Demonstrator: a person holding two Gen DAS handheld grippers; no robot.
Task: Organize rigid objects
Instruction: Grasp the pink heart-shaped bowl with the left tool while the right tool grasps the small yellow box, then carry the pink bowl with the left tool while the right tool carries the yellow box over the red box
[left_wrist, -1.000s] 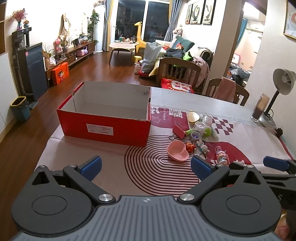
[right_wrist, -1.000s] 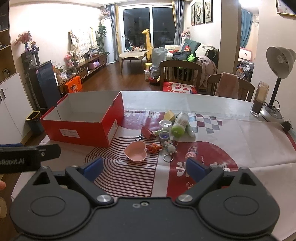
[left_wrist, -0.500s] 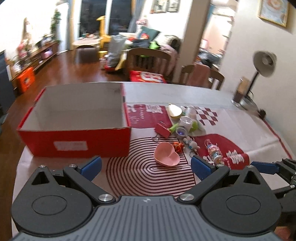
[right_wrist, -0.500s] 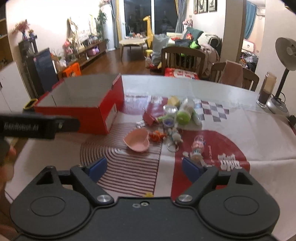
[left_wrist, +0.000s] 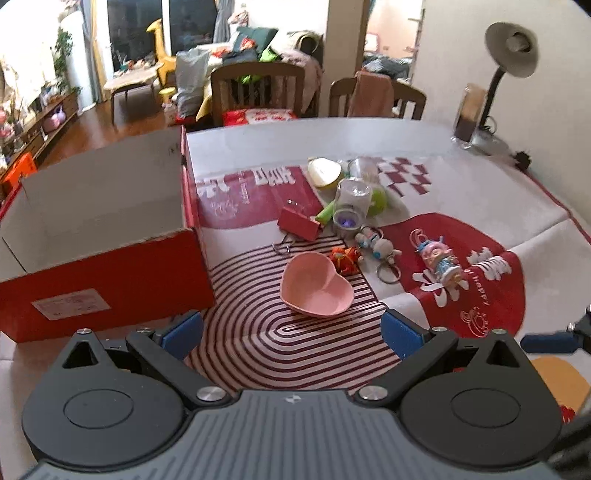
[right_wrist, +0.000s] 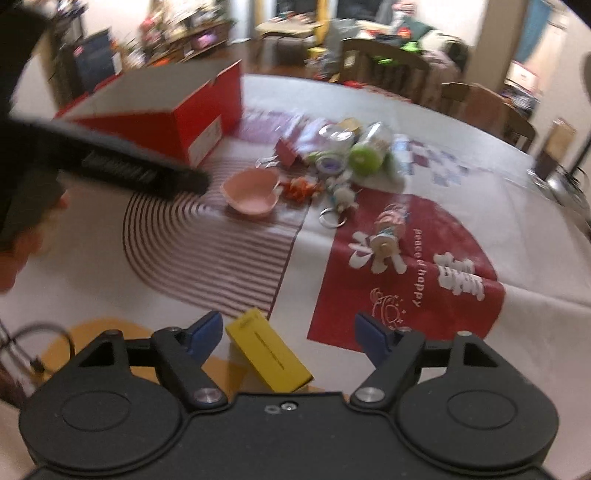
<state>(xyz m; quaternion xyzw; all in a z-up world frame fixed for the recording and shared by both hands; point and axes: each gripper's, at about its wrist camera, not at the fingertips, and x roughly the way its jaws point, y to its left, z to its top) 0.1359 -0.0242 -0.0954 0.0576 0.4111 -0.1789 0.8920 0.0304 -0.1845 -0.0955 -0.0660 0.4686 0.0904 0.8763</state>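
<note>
While the table (left_wrist: 461, 155) carries a patterned cloth, the red box (left_wrist: 110, 273) stands open-topped at its left edge. Beside the box, mid-table, lies the pink heart-shaped bowl (left_wrist: 314, 288), with the red binder clip (left_wrist: 297, 224), the doll figure (left_wrist: 439, 262) and the keyring (left_wrist: 388, 275) nearby. Left gripper (left_wrist: 291, 332): spread, nothing between. Right gripper (right_wrist: 290, 339): jaws closing, with the yellow block (right_wrist: 267, 356) between them near the front edge, not yet pinched.
</note>
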